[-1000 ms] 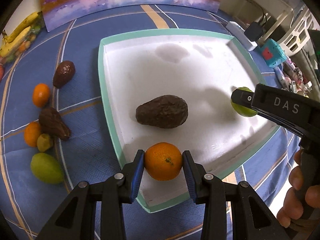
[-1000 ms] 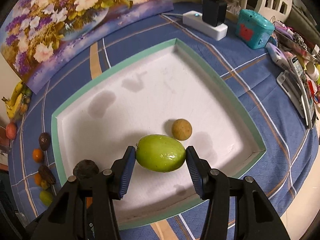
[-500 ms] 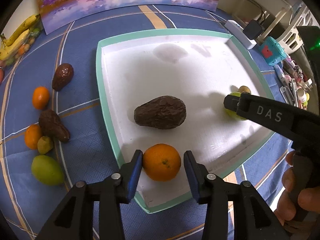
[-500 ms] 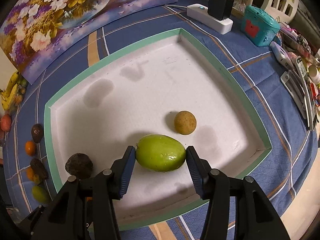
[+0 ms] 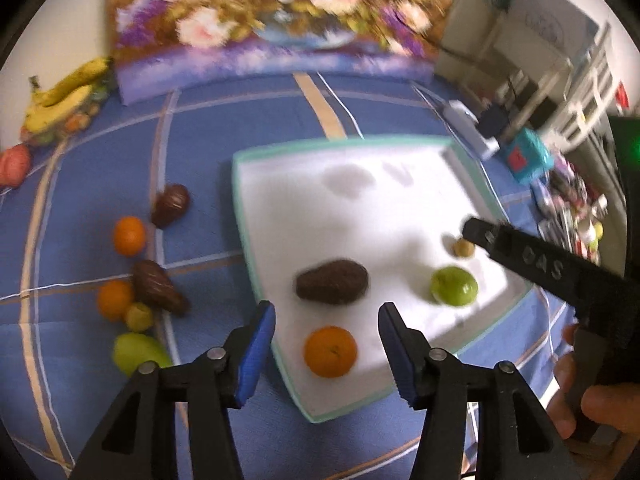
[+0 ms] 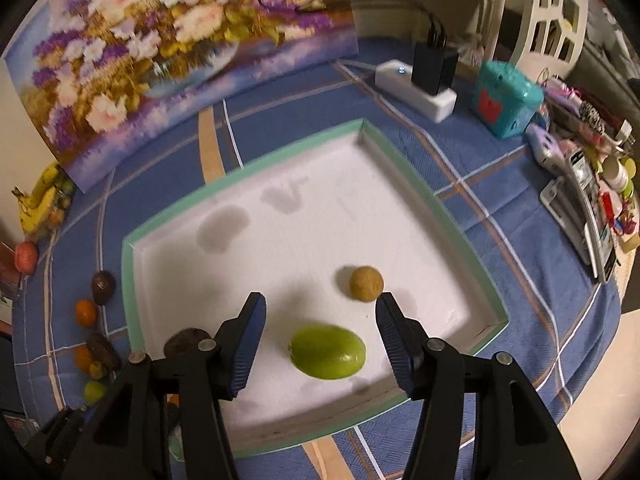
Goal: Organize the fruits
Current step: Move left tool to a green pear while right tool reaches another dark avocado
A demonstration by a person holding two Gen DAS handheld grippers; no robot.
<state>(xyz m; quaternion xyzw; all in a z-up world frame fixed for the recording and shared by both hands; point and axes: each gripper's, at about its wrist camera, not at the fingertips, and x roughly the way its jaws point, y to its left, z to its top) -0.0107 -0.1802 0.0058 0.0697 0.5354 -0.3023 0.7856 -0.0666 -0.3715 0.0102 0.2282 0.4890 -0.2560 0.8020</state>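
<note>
A white tray with a teal rim (image 5: 244, 216) (image 6: 472, 248) lies on the blue checked cloth. In it rest an orange (image 5: 330, 351), a dark avocado (image 5: 332, 287) (image 6: 185, 341), a green fruit (image 5: 454, 286) (image 6: 327, 352) and a small tan ball-shaped fruit (image 5: 463, 247) (image 6: 366, 283). My left gripper (image 5: 326, 350) hangs above the orange, its jaws opening, pads clear of the fruit. My right gripper (image 6: 318, 340) hovers over the green fruit, its jaws opening too, nothing pressed between them. The right gripper's black body shows at the right of the left wrist view.
Left of the tray lie two oranges (image 5: 129, 236), two dark avocados (image 5: 171, 205), a small yellow-green fruit (image 5: 138, 317) and a green fruit (image 5: 134, 352). Bananas (image 5: 64, 96) and a flower painting (image 6: 168, 60) stand at the back. A power strip (image 6: 416, 88), teal box (image 6: 506, 98) and clutter fill the right.
Both grippers let go of their fruits and rose: the orange and the green fruit now lie free in the tray, with the jaws spread wider above them.
</note>
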